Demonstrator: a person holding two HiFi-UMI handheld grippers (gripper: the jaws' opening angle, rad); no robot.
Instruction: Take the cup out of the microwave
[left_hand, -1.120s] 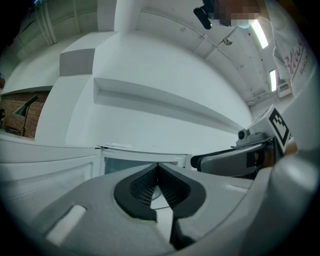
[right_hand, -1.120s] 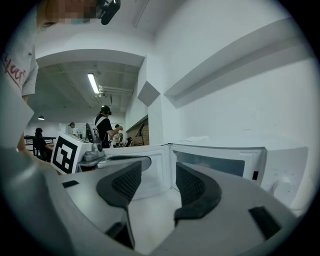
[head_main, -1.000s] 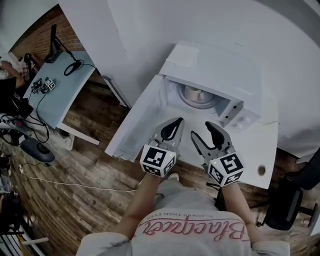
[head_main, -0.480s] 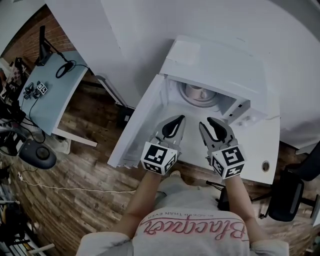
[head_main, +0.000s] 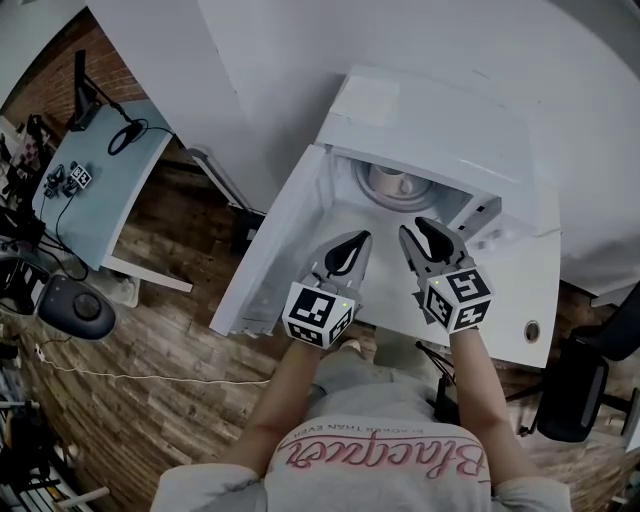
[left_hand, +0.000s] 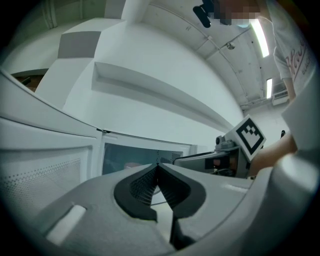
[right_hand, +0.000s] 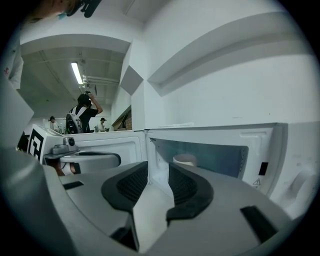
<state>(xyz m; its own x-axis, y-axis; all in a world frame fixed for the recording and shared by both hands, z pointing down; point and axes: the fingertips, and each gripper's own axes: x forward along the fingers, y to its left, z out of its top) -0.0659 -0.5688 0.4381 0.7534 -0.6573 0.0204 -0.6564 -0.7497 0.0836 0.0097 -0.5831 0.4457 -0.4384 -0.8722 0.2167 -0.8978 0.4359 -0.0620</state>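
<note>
The person wears a white short-sleeved T-shirt with pink script lettering across it. The left gripper and right gripper are pale grey, with black ribbed fingers. Each carries a cube of black-and-white square markers.

We count one microwave, with one door and one cup inside. We hold two grippers, the left gripper and the right gripper. Each has two jaws and one marker cube, two cubes in all. The right pair of jaws has just been closing, with nothing between them. Around us we count one pale blue desk, one black chair and one white table with one round hole. In the right gripper view we count three people far behind.
</note>
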